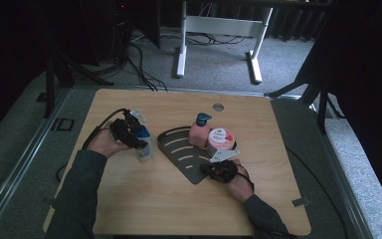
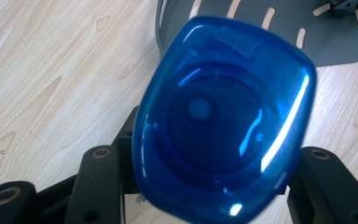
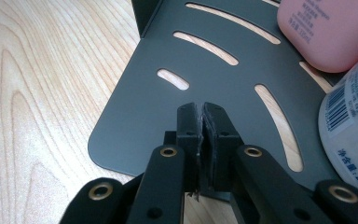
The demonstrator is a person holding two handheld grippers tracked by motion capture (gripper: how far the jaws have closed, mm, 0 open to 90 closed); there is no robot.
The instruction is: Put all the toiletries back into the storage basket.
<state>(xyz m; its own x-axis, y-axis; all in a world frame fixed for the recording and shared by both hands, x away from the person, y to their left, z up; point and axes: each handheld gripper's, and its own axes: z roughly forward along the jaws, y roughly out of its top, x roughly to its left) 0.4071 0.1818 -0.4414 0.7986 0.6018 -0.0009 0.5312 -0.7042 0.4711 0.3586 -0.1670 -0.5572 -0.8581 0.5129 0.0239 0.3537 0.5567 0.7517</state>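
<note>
Beside the slotted dark tray (image 1: 179, 149), the left gripper (image 1: 129, 133) clasped the blue-capped bottle (image 1: 143, 142) upright on the table while the right gripper (image 3: 200, 114), pressed closed, pinned the tray's corner; a tilted lift could have slipped the bottle.

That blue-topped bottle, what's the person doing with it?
The left gripper holds the blue-capped bottle upright on the table, beside a dark slotted tray. A pink pump bottle and a white jar already stand on the tray. The right gripper, jaws shut, rests on the tray's near corner, perhaps steadying it. The bottle probably goes on the tray next.
</note>
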